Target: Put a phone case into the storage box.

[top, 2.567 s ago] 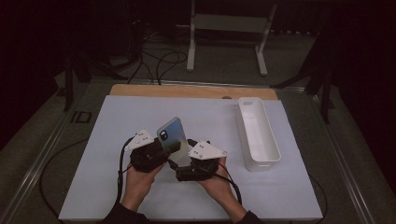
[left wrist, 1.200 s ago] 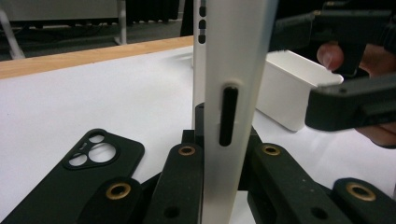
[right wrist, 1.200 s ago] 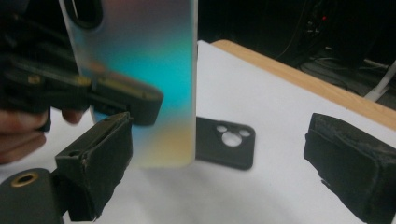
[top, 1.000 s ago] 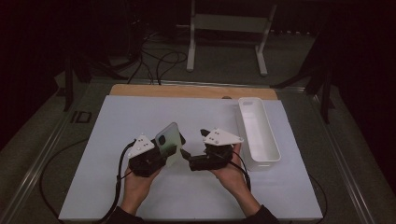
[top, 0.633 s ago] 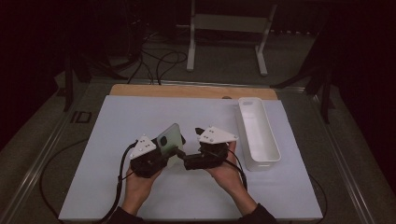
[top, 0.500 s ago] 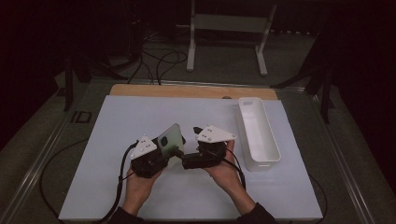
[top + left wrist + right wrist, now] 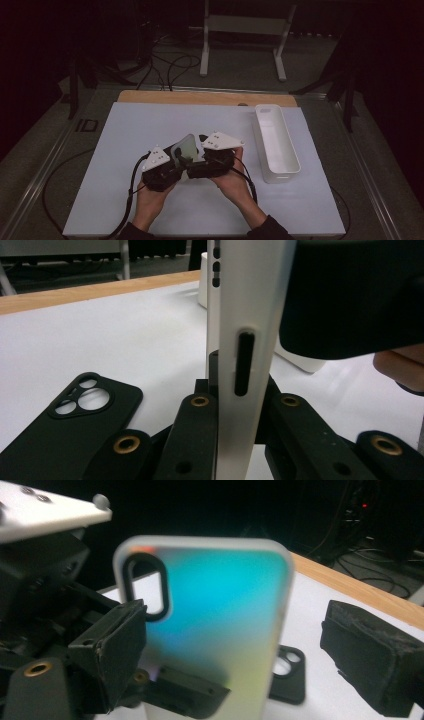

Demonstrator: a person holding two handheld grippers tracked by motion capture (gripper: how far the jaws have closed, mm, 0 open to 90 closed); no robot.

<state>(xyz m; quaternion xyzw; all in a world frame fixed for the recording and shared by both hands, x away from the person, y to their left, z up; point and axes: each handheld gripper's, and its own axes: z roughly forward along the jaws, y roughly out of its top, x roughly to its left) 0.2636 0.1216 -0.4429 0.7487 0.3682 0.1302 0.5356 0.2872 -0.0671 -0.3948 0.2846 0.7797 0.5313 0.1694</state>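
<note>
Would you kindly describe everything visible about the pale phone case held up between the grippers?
The phone case is a frosted, pale shell with an iridescent blue-green back, rounded corners and a black-ringed oblong camera cutout. Its edge shows slots for side buttons. It stands upright above the white table, clamped at its lower end in the left gripper, with the right gripper close against it.

The white-topped table [image 7: 150,125] is seen from above its near edge, facing forward and down. The left gripper view is set low, close against the edge of the frosted iridescent phone case [image 7: 245,340]. The right gripper view faces that case's back at close range [image 7: 215,625]. The case is shared by all three views.
</note>
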